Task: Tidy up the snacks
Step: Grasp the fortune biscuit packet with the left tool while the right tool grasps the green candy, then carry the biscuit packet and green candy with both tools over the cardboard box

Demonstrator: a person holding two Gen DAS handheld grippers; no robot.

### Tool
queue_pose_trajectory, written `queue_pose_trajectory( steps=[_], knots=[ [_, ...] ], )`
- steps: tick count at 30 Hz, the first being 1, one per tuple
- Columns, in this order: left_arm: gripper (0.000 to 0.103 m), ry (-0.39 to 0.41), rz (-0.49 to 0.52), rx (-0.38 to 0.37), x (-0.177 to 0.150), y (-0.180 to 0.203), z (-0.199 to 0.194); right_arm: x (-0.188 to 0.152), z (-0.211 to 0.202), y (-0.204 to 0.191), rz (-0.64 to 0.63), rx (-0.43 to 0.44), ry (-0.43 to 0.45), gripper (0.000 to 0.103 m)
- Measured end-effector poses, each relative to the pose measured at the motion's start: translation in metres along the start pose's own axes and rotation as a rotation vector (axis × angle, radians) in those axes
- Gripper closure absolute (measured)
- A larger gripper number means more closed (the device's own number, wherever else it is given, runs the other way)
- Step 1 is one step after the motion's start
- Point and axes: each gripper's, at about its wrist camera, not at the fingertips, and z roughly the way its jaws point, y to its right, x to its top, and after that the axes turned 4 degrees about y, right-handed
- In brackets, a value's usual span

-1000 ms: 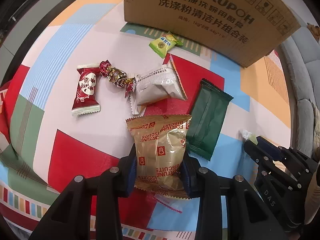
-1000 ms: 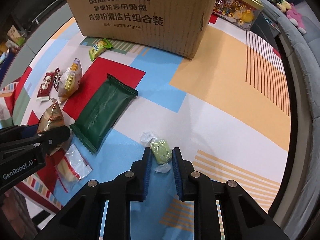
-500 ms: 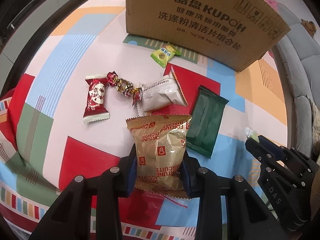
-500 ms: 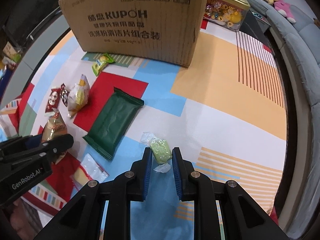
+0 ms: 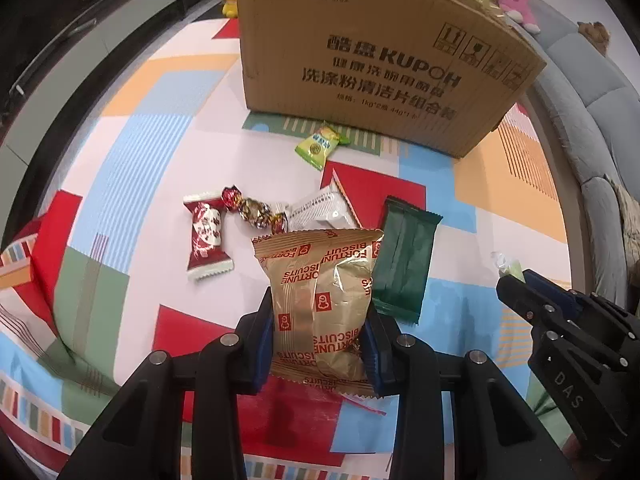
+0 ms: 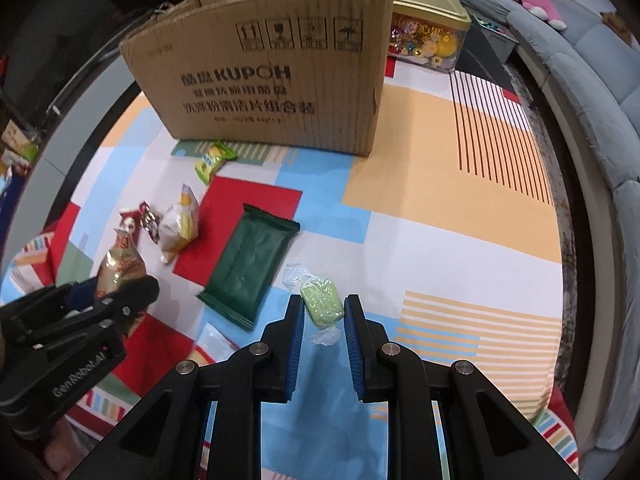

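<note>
My left claw pinches the crinkly gold foil biscuit packet mid-body: light, crushable. My right claw clamps a soft green wrapped candy; cardboard box at twelve o'clock.

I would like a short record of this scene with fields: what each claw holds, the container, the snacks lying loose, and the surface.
left claw: shut on the gold Fortune Biscuits packet
right claw: shut on the pale green wrapped candy
container: cardboard box, standing upright behind the snacks
loose snacks: dark green packet, red and white candy, foil-wrapped candy, silver-white packet, small yellow-green packet
surface: cloth with coloured blocks
</note>
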Motion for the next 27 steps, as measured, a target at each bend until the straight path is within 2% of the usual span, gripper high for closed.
queue_pose_trajectory(
  steps=[15,27],
  knots=[
    [0.066,0.065,0.028,0.003,0.014,-0.007,-0.019,0.014,-0.022,-0.02,0.045,0.005,0.05,0.081],
    [0.066,0.168,0.086,0.027,0.034,-0.017,-0.047,0.028,-0.046,-0.034,0.064,0.006,0.117,0.081]
  ],
)
